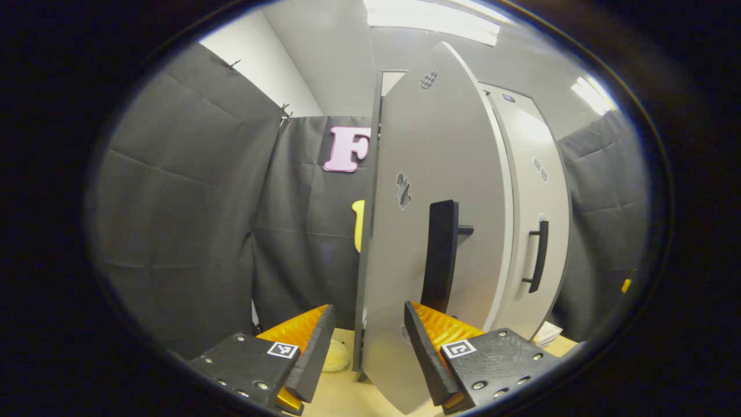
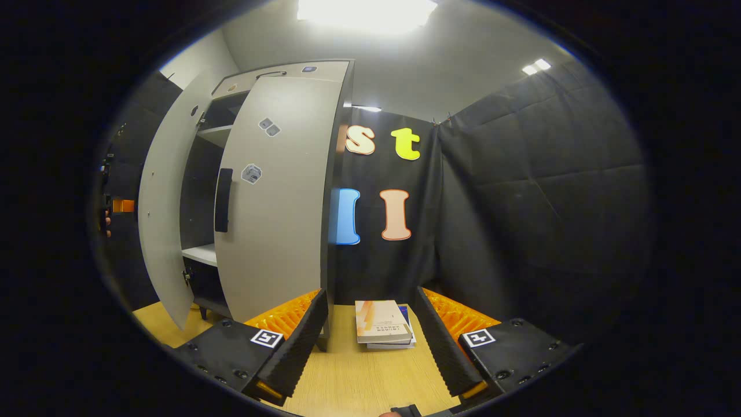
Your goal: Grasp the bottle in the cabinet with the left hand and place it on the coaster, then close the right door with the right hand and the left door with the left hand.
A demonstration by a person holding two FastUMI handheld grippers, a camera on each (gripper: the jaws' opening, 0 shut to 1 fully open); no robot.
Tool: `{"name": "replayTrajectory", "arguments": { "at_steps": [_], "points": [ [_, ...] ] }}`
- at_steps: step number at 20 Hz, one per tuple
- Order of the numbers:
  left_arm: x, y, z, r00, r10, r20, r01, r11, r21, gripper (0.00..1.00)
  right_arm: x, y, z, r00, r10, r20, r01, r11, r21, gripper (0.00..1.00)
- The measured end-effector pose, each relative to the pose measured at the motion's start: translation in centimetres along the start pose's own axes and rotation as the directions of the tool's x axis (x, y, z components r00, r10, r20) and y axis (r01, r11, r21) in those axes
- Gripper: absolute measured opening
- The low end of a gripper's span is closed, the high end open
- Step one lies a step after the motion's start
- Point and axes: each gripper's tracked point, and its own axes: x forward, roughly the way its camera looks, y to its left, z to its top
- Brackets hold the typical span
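My left gripper (image 1: 369,347) is spread, straddling the smooth grey left door's (image 1: 431,231) bottom edge; its upright black bar handle (image 1: 440,255) stands at twelve o'clock. My right gripper (image 2: 370,341) gapes empty over wood-grain table (image 2: 347,382), books (image 2: 382,321) between its fingers, right door (image 2: 278,197) at ten o'clock

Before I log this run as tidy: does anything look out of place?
Only the cabinet's left door stands wide open while the right door is almost shut. The books lie neatly stacked on the table.
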Motion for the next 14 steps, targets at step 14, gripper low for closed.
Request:
{"name": "replayTrajectory", "arguments": {
  "at_steps": [14],
  "points": [
    [4.4,-8.9,-0.8,0.993,-0.117,0.013,0.116,0.991,0.068,0.74,-2.6,-3.0,-0.7,0.997,-0.069,-0.028,0.069,0.998,0.002,0.96]
  ]
}}
